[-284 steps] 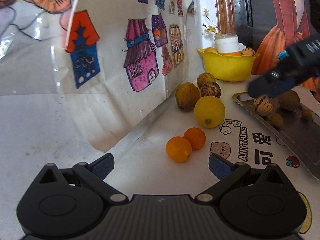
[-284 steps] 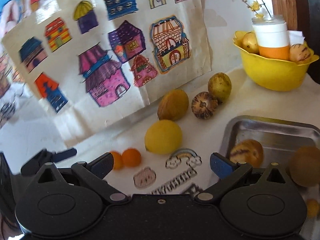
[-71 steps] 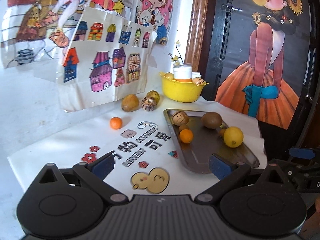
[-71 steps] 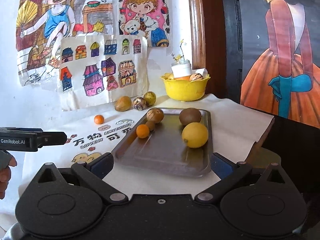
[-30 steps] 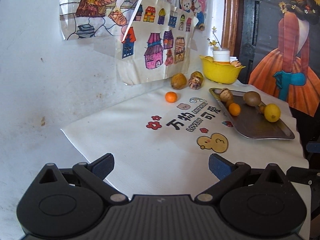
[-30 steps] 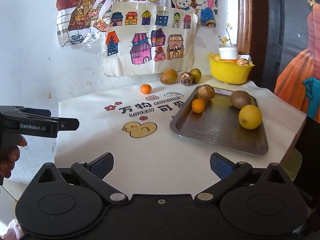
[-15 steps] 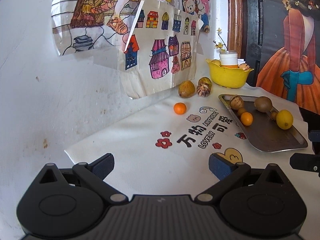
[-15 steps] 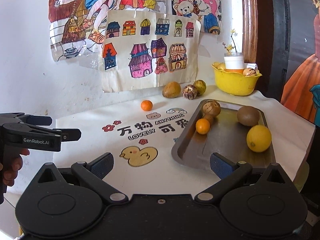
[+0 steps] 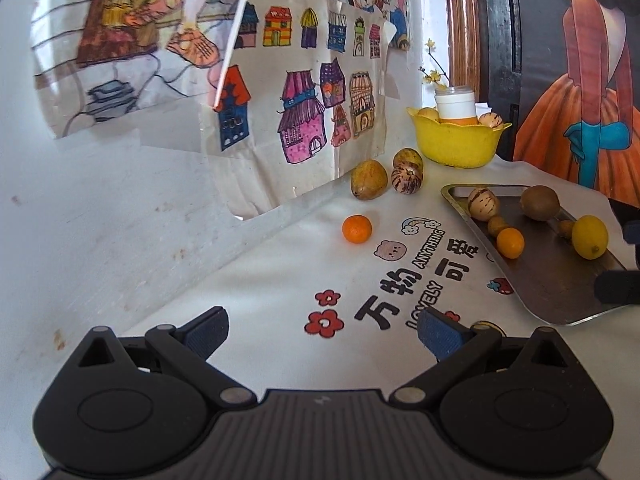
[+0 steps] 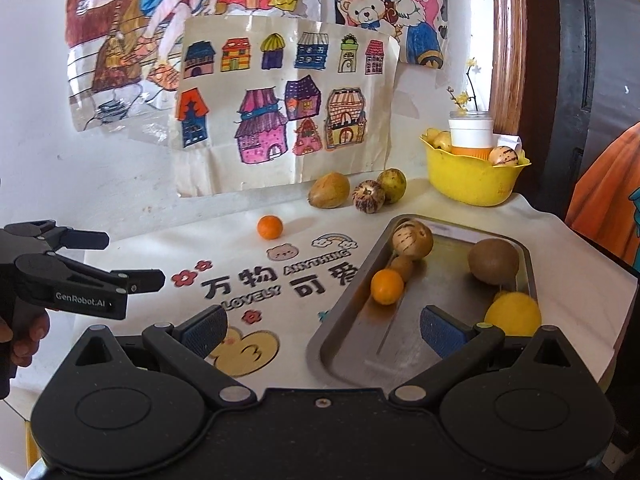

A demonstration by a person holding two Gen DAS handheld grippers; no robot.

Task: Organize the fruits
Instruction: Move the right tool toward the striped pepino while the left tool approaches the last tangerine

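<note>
From the left wrist view, the left tool (image 9: 322,330) hangs over the bench's (image 9: 260,300) near left part, its fingers spread wide and holding nothing. A stretch of bare printed cloth lies between it and the loose orange (image 9: 357,229), which sits alone near the bench's back edge, close to the wall. Behind the orange, against the back edge, three more fruits cluster: a brown-yellow fruit (image 9: 369,179), a striped fruit (image 9: 406,179) and a greenish fruit (image 9: 407,158) touching it. The yellow bowl (image 9: 456,145) stands in the back right corner. The metal tray (image 9: 532,280) lies along the right side.

From the right wrist view, the right tool (image 10: 324,332) hovers above the tray's (image 10: 360,344) near left rim, fingers spread and empty. In the tray lie a striped fruit (image 10: 412,239), a small orange (image 10: 386,286), a kiwi (image 10: 493,261) and a lemon (image 10: 513,314), with the near half of the tray floor bare. The left tool (image 10: 120,260) shows beyond the bench's left edge.
</note>
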